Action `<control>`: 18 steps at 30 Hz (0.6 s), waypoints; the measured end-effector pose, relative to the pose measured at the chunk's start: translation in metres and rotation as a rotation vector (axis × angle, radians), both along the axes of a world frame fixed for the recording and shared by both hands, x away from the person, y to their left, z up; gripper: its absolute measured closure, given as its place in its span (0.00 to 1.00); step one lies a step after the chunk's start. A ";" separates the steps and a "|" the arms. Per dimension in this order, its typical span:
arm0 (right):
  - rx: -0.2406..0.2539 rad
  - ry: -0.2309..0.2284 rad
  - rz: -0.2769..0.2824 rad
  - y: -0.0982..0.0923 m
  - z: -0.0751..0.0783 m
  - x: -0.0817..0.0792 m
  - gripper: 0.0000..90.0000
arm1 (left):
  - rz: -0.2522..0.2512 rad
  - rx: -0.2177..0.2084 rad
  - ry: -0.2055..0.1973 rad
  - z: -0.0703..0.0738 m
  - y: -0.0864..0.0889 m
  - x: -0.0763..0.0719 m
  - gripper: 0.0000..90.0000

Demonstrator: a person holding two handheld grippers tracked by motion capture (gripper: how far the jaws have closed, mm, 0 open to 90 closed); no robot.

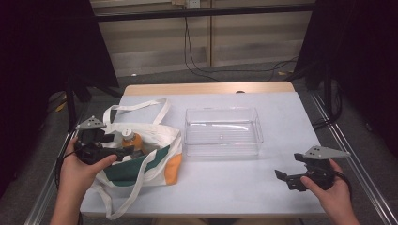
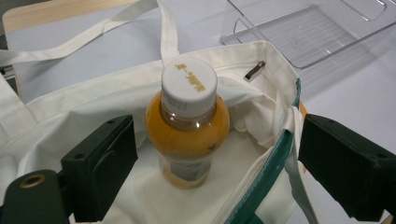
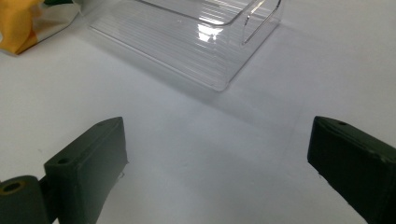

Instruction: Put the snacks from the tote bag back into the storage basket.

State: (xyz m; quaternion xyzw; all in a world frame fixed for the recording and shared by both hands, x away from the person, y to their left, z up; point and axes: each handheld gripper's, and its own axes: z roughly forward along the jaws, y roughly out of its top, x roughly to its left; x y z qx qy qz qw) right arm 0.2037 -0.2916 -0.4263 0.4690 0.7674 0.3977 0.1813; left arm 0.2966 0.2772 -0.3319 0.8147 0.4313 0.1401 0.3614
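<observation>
Grey table (image 1: 281,122) — left gripper (image 2: 215,158) spread around juice bottle (image 2: 188,126) in tote bag (image 2: 70,107), nine o'clock; right gripper (image 3: 217,163) spread, empty.

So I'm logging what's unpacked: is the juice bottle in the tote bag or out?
In. The juice bottle stands upright inside the open tote bag; the clear bin is empty.

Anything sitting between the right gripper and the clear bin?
Nothing: in the right gripper view, bare table runs from the open right gripper to the clear bin.
</observation>
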 end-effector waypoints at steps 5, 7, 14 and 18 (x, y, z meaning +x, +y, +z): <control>-0.004 0.001 0.001 0.001 -0.001 0.000 0.05 | -0.016 0.028 0.020 0.007 -0.001 0.004 0.13; -0.005 0.002 0.002 0.001 -0.001 -0.001 0.05 | -0.012 0.036 0.024 0.007 -0.002 0.006 0.14; -0.006 0.001 0.003 0.001 -0.001 -0.001 0.05 | -0.016 0.086 0.060 0.013 -0.003 0.018 0.16; -0.008 -0.001 0.008 0.004 -0.001 0.000 0.05 | -0.012 0.115 0.088 0.015 -0.005 0.024 0.18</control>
